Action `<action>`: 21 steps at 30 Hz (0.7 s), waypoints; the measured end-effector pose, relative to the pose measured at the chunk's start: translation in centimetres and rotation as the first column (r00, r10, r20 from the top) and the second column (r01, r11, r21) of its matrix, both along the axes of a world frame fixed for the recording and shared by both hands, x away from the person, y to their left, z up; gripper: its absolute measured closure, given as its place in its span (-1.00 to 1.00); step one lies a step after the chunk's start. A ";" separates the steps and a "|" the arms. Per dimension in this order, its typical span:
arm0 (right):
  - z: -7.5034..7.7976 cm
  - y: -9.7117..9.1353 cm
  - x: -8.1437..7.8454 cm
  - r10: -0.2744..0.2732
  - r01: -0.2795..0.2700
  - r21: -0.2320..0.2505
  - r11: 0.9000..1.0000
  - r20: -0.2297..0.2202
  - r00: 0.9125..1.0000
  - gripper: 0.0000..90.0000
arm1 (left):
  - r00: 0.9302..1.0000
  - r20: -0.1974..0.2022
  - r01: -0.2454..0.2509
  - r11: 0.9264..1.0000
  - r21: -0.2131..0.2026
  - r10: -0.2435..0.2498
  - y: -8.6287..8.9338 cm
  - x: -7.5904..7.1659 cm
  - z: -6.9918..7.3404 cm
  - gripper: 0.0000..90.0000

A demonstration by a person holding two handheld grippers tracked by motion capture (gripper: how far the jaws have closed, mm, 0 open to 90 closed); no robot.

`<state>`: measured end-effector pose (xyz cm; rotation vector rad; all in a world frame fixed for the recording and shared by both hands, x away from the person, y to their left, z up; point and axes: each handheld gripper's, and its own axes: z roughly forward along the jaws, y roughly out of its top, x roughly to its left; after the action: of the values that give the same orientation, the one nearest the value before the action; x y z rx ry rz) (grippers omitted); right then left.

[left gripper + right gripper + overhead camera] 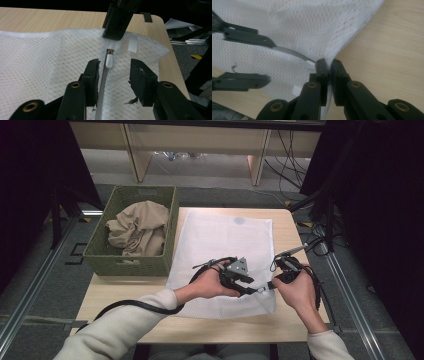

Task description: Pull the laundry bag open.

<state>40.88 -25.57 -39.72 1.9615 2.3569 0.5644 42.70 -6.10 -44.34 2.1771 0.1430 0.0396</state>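
On the table, mesh bag [220, 250] lengthwise away, right gripper [328, 65] jaws clamped on it, left gripper [113, 68] jaws apart.

White zipper pull [109, 61] between open left claw [113, 71] jaws

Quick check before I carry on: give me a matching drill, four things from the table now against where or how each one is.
Things:
1. beige cloth
2. zipper pull
3. right gripper
4. mesh bag

States:
A. flat on the table
B. clamped on the bag's edge
C. in the green basket
D. between the left gripper's open jaws

Pairs: 1-C, 2-D, 3-B, 4-A
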 end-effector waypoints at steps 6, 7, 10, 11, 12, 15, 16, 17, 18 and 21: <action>0.2 0.0 0.0 0.020 -0.020 -0.003 1.000 0.015 1.000 0.92 | 1.000 0.010 0.005 1.000 0.001 -0.005 -1.5 0.4 -0.5 0.39; 0.2 0.0 -0.1 0.022 -0.022 -0.001 1.000 0.020 1.000 0.92 | 1.000 0.019 0.010 1.000 0.009 -0.010 -1.6 0.5 -0.6 0.39; 0.0 -0.3 0.0 0.055 -0.055 -0.009 0.998 0.056 0.997 0.92 | 1.000 -0.013 0.011 0.999 0.034 -0.010 -1.9 0.5 -1.2 0.38; 0.1 -0.2 -0.1 0.042 -0.042 -0.003 0.999 0.042 0.998 0.92 | 1.000 -0.014 0.008 0.999 0.033 -0.008 -2.0 0.4 -1.4 0.38; 0.3 -0.1 -0.1 0.028 -0.028 -0.002 1.000 0.027 0.999 0.92 | 1.000 -0.019 0.007 0.999 0.038 -0.006 -2.0 0.5 -1.6 0.38; 0.4 0.0 -0.2 0.027 -0.027 0.003 1.000 0.030 0.999 0.92 | 0.999 -0.046 -0.002 0.999 0.038 0.004 -2.2 0.6 -2.2 0.39; 0.4 0.0 -0.2 0.025 -0.026 0.003 1.000 0.029 0.999 0.92 | 0.999 -0.050 0.001 0.999 0.042 0.001 -2.2 0.6 -2.3 0.39; 0.4 0.0 -0.2 0.027 -0.027 0.002 1.000 0.029 0.999 0.92 | 0.999 -0.050 0.001 0.999 0.042 0.001 -2.2 0.6 -2.3 0.39; 0.4 0.2 -0.2 0.005 -0.005 0.003 1.000 0.021 1.000 0.92 | 0.999 -0.048 0.009 0.999 0.041 -0.007 -2.2 0.6 -2.3 0.40; 0.3 0.1 -0.1 0.029 -0.029 0.001 1.000 0.029 0.999 0.92 | 0.998 -0.062 0.004 0.999 0.048 -0.001 -2.3 0.5 -2.5 0.40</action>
<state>40.74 -25.50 -39.43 1.9093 2.3721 0.5914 43.16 -8.44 -46.81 2.2275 0.1765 -0.0266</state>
